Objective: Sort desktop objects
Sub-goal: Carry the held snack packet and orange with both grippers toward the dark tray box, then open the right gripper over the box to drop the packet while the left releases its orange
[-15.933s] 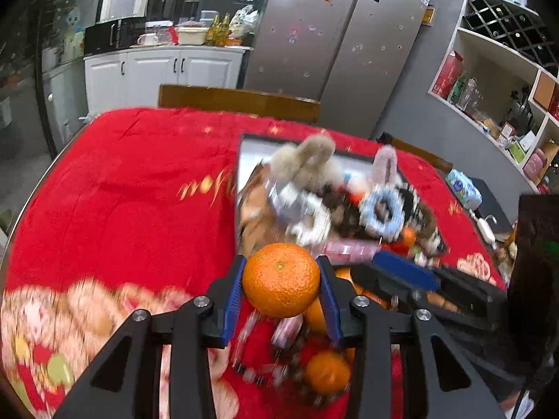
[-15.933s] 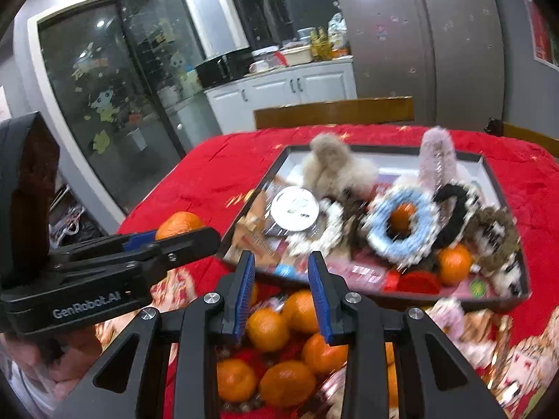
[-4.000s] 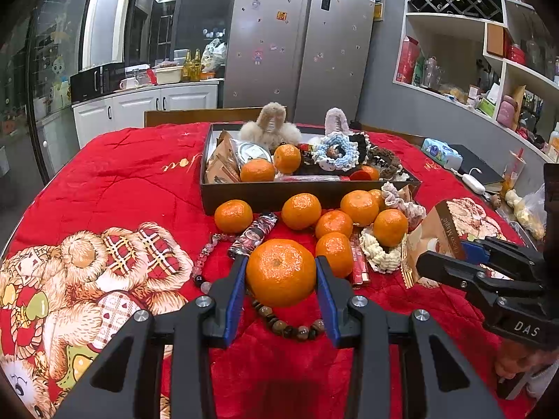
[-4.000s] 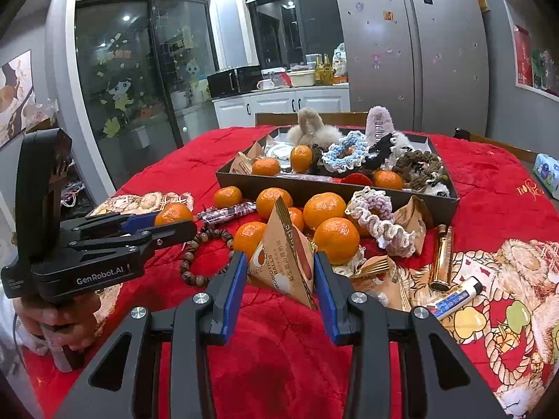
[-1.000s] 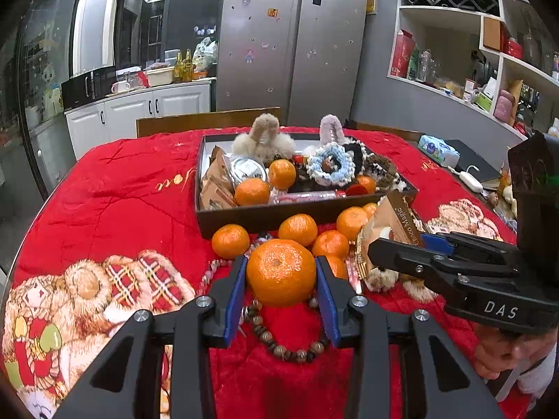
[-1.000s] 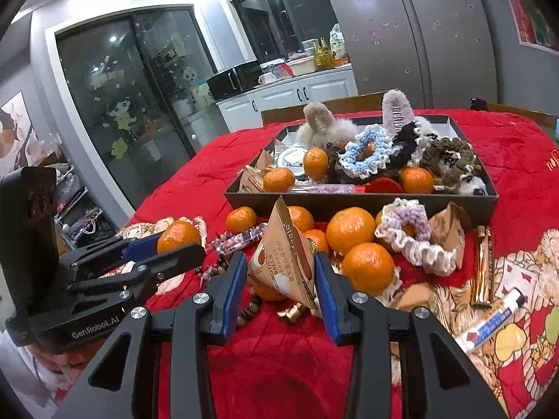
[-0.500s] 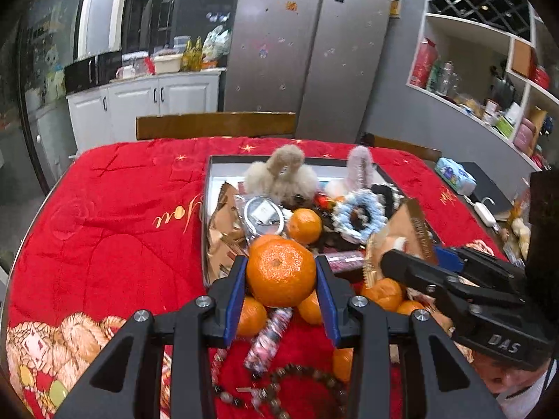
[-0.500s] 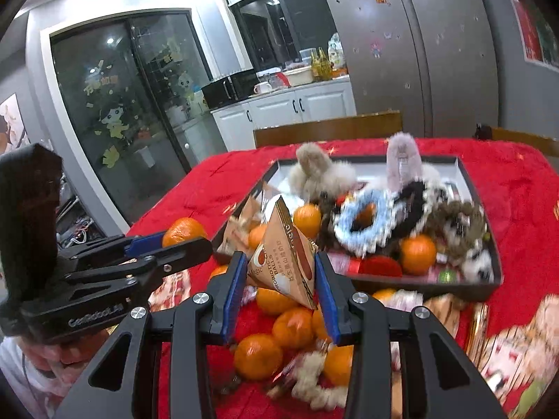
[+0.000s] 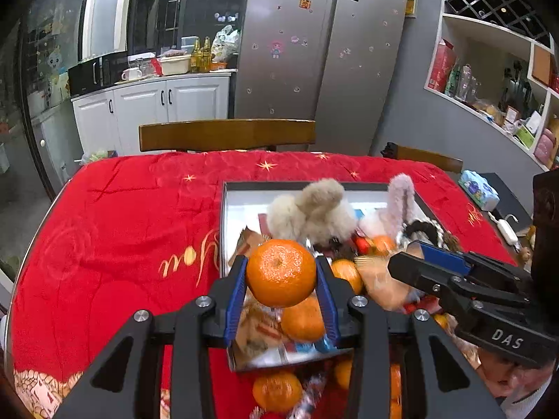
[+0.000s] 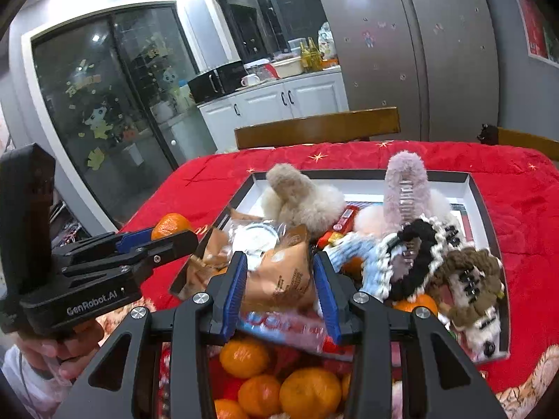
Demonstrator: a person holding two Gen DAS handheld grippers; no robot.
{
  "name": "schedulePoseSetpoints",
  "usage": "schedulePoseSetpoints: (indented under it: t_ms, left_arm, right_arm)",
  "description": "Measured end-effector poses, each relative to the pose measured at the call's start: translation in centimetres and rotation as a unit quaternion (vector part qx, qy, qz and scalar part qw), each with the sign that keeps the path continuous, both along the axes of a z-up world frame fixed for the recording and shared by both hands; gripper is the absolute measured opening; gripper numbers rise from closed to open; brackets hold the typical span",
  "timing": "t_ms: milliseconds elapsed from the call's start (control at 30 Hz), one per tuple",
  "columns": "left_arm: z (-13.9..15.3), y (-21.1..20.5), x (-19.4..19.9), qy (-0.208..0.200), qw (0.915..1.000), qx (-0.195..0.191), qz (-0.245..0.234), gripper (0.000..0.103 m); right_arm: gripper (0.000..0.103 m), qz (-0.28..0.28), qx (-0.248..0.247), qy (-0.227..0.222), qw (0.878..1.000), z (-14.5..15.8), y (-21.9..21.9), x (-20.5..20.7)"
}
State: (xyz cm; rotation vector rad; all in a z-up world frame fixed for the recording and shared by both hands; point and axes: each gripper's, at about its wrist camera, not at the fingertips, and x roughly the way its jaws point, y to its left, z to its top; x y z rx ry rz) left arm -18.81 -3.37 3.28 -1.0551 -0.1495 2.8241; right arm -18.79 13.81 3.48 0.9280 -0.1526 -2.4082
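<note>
Orange tangerine (image 9: pixel 281 272) sits clamped in the left gripper (image 9: pixel 281 284), over the tray (image 9: pixel 223 230) at its 6 o'clock rim; right gripper (image 10: pixel 279 288) pinches a packet (image 10: pixel 279 279). A second ago both hung short of the tray.

A round orange mandarin with dimpled skin (image 9: pixel 281 272) sits clamped between the blue pads of the left tool (image 9: pixel 281 281), stem dimple facing the camera, raised over the near left part of a dark rectangular tray with a white inside (image 9: pixel 225 216). A crinkled tan triangular snack packet with brown print (image 10: pixel 283 272) is pinched between the blue pads of the right tool (image 10: pixel 281 281), held above the tray's near edge. Inside the tray lie a beige fluffy hair claw (image 10: pixel 297 195), a mauve fluffy hair claw (image 10: pixel 405 185), a pale blue knitted scrunchie (image 10: pixel 367 262) and more mandarins. Loose mandarins (image 10: pixel 311 389) lie on the red-clothed worktop (image 9: pixel 115 230) just near of the tray.
</note>
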Motion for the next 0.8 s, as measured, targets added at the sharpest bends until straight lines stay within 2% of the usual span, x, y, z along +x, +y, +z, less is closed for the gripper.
schedulePoseSetpoints:
  t_ms: [100, 233, 367, 567, 800]
  left_arm:
    - [-0.6, 0.0, -1.1, -0.004, 0.9999, 0.007, 0.015, 0.039]
    - [-1.3, -0.1, -1.2, -0.007, 0.9997, 0.016, 0.018, 0.039]
    - [-1.7, 0.1, -0.9, -0.004, 0.9998, 0.019, 0.009, 0.039]
    - [-2.7, 1.4, -1.2, -0.01, 0.9999, -0.002, -0.012, 0.039]
    - [-3.7, 2.0, -1.7, -0.013, 0.9997, -0.02, -0.009, 0.039]
  right_arm:
    - [0.037, -0.003, -0.009, -0.002, 1.0, 0.2, -0.1, -1.2]
    - [0.034, -0.009, 0.022, -0.02, 1.0, -0.7, -0.4, -2.1]
    - [0.034, -0.007, 0.009, -0.037, 0.999, -1.7, 0.6, -2.3]
    - [0.034, -0.01, -0.004, -0.026, 1.0, -0.8, 1.5, -2.2]
    - [0.035, -0.001, 0.001, -0.029, 1.0, -1.7, 0.9, -2.3]
